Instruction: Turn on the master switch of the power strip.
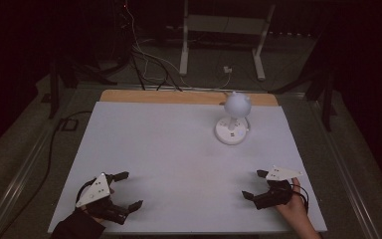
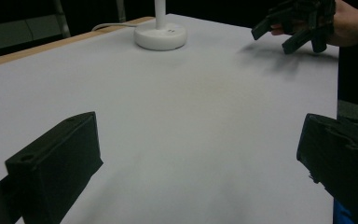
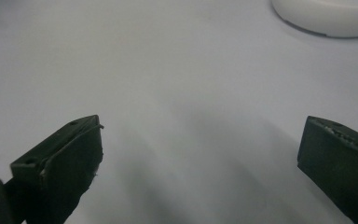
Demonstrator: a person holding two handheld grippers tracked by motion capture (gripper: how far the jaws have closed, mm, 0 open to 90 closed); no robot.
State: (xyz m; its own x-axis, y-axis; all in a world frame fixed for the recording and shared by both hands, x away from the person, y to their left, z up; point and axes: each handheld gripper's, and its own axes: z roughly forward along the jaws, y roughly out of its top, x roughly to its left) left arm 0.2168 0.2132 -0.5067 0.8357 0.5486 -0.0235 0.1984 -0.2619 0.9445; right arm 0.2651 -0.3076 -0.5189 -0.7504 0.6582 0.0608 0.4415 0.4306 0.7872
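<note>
A small white lamp [image 1: 236, 105] with a round head stands on its round base [image 1: 232, 132] at the back right of the white table [image 1: 179, 149]. The base also appears in the left gripper view [image 2: 161, 36] and at the top edge of the right gripper view [image 3: 326, 16]. My left gripper [image 1: 129, 189] rests near the front left corner, open, nothing between its jaws. My right gripper [image 1: 255, 184] sits near the front right, open and empty, held by a hand [image 1: 293, 206]. The right gripper also appears far off in the left gripper view [image 2: 291, 30].
A wooden strip [image 1: 179, 96] runs along the table's far edge. Behind it, cables [image 1: 149, 59] lie on the floor by a white stand [image 1: 224, 35]. A black cable [image 1: 54, 144] trails off the left side.
</note>
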